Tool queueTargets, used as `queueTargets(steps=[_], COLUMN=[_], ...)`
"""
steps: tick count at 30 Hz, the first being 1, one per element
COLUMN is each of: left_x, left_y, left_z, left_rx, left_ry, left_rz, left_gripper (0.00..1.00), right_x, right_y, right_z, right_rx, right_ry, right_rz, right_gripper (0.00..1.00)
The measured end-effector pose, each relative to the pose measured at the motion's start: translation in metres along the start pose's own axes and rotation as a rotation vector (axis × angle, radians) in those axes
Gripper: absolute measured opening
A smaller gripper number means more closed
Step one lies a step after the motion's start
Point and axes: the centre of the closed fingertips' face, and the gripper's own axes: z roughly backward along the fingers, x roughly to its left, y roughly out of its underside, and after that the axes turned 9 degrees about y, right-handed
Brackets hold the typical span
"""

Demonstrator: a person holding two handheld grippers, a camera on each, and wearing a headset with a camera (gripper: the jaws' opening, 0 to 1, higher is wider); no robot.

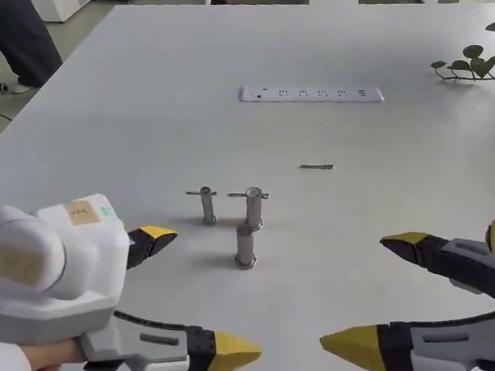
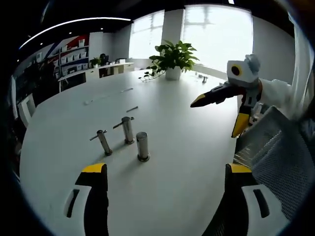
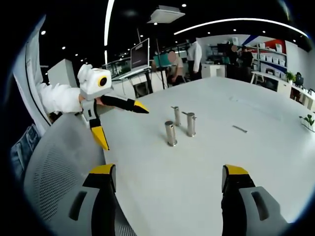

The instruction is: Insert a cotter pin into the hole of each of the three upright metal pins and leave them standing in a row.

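Three pins stand clustered about mid-table [image 1: 380,158], a little toward the near edge. The two on the far side, the left pin [image 1: 207,205] and the right pin [image 1: 255,207], each carry a cotter crosswise through the top. The third pin [image 1: 245,246] stands just nearer the near edge, close in front of the right pin, with nothing through it. A loose cotter pin [image 1: 316,166] lies flat toward the far edge and to the right, well apart from the cluster. Beyond it a power strip [image 1: 311,95] lies along the far edge, and a plant [image 1: 475,62] trails in at the far right corner.

The left gripper [image 1: 218,291] hovers by the near edge, left of the pins, its jaws spread wide and empty. The right gripper [image 1: 351,290] hangs opposite on the right, jaws likewise apart and holding nothing. Both point inward and touch none of the pins.
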Motion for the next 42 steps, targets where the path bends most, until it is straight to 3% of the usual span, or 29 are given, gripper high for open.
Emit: queueTargets(steps=[4, 14, 16, 18, 20, 22, 24, 27, 28, 32, 37, 42], left_x=[0.005, 0.008, 0.008, 0.005, 0.003, 0.002, 0.002, 0.001, 0.001, 0.002, 0.009, 0.012], left_y=[0.006, 0.015, 0.017, 0.021, 0.018, 0.014, 0.013, 0.013, 0.013, 0.009, 0.004, 0.002], left_z=[0.006, 0.02, 0.022, 0.024, 0.027, 0.029, 0.032, 0.036, 0.037, 0.042, 0.049, 0.053], left_rx=[0.037, 0.019, 0.016, 0.029, 0.002, -0.022, -0.04, -0.033, -0.036, -0.066, -0.12, -0.138], left_ry=[-0.034, -0.066, -0.066, -0.053, -0.054, -0.054, -0.059, -0.073, -0.076, -0.088, -0.109, -0.118], left_rz=[-0.03, 0.036, 0.074, 0.116, 0.103, 0.106, 0.113, 0.097, 0.097, 0.112, 0.157, 0.168], left_gripper=[0.99, 0.99, 0.99, 0.99, 0.99, 0.99, 0.99, 0.99, 0.99, 0.99, 0.99, 0.99], right_x=[-0.007, -0.033, -0.04, -0.047, -0.058, -0.061, -0.067, -0.074, -0.076, -0.091, -0.101, -0.113], right_y=[-0.002, -0.021, -0.021, -0.01, -0.007, -0.008, -0.012, -0.016, -0.012, -0.01, -0.019, -0.026], right_z=[0.008, 0.012, 0.011, 0.011, 0.007, 0.005, 0.0, -0.007, -0.009, -0.023, -0.048, -0.071], right_rx=[0.013, 0.029, 0.079, 0.179, 0.233, 0.252, 0.263, 0.289, 0.328, 0.4, 0.417, 0.45], right_ry=[0.018, 0.058, 0.054, 0.043, 0.051, 0.03, 0.019, -0.007, -0.03, -0.058, -0.088, -0.1], right_rz=[0.008, 0.06, 0.11, 0.17, 0.244, 0.271, 0.28, 0.298, 0.302, 0.375, 0.392, 0.425], right_gripper=[0.87, 0.86, 0.85, 0.84, 0.84, 0.84, 0.84, 0.83, 0.82, 0.81, 0.71, 0.67])
